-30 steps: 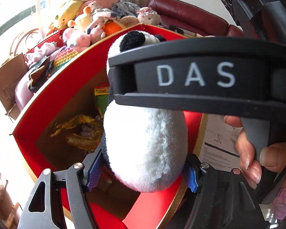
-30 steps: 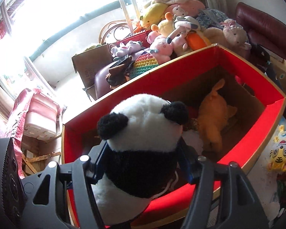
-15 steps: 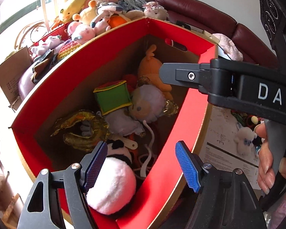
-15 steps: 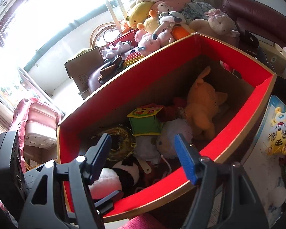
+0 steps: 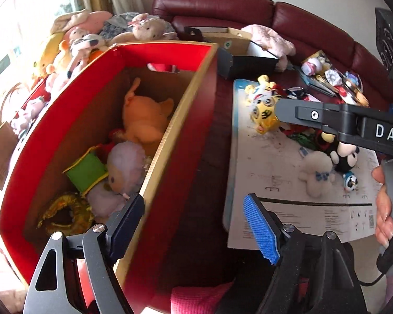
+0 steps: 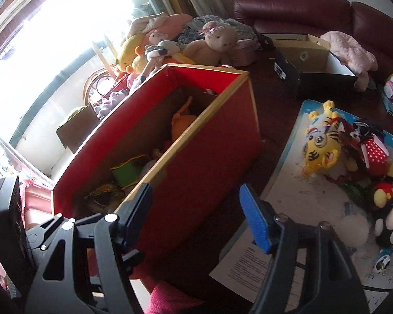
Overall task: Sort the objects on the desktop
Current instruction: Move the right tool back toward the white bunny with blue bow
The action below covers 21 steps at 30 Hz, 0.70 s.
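A big red cardboard box point(image 5: 194, 120) point(image 6: 212, 162) holds soft toys: an orange plush point(image 5: 144, 120), a pale purple plush point(image 5: 125, 167), a green block point(image 5: 87, 174) and a gold ring-shaped toy point(image 5: 63, 213). My left gripper point(image 5: 194, 225) is open and empty over the box's near wall. My right gripper point(image 6: 194, 214) is open and empty beside the box; it also shows in the left wrist view point(image 5: 353, 124). On a paper mat point(image 5: 275, 178) lie a yellow tiger plush point(image 5: 263, 107) point(image 6: 319, 149), a white plush point(image 5: 315, 171) and a black-and-white plush point(image 5: 345, 155).
A dark open shoebox point(image 6: 314, 70) stands behind the mat. A pile of plush animals point(image 6: 170, 44) lies beyond the red box. A maroon sofa point(image 5: 249, 10) runs along the back. Small toys point(image 5: 332, 78) clutter the far right.
Both grippers opened and the panda plush dropped into the red box. Both grippers then swung right, away from the box interior towards the mat; the panda is out of sight now.
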Tool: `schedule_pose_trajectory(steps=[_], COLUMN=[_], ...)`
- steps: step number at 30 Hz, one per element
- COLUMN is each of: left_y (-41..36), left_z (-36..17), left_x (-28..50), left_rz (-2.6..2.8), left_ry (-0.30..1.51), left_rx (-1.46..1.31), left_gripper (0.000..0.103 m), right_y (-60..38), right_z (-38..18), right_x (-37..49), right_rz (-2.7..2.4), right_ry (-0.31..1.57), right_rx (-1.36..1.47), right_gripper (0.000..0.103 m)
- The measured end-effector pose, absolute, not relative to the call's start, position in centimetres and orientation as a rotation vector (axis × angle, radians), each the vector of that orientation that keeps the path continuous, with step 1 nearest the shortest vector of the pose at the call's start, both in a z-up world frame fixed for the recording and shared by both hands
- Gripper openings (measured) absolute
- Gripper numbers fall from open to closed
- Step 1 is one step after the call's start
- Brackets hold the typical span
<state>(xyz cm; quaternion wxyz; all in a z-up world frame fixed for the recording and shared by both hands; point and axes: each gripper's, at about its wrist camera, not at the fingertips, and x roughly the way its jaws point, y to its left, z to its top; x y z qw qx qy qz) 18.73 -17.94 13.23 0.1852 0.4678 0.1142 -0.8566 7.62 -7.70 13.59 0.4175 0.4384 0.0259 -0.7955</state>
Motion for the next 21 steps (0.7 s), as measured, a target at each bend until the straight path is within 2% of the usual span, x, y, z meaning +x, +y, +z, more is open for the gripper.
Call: schedule_pose_trajectory(steps=[10,16,21], left_y=[-11.6,-7.0,-4.0], left_z=[10.2,5.2,1.0], left_x=[10.7,5.9,3.2], left_rz=[-2.576,-2.640,-2.669], left_ry=[0.259,0.221,0.214], left_rx=[1.495,1.659,1.776], left_gripper=[0.078,0.078,0.078], right_y=[8.1,14.3,16.0], right_z=[7.2,2.3,-0.6], right_x=[1.6,0.1,-1.1], right_rz=[-2.236,-2.279,-2.259], right_ry=[-0.051,-0.129,-0.172], right_rx=[1.308,1.452,1.539], right_gripper=[0.069,0.069,0.069])
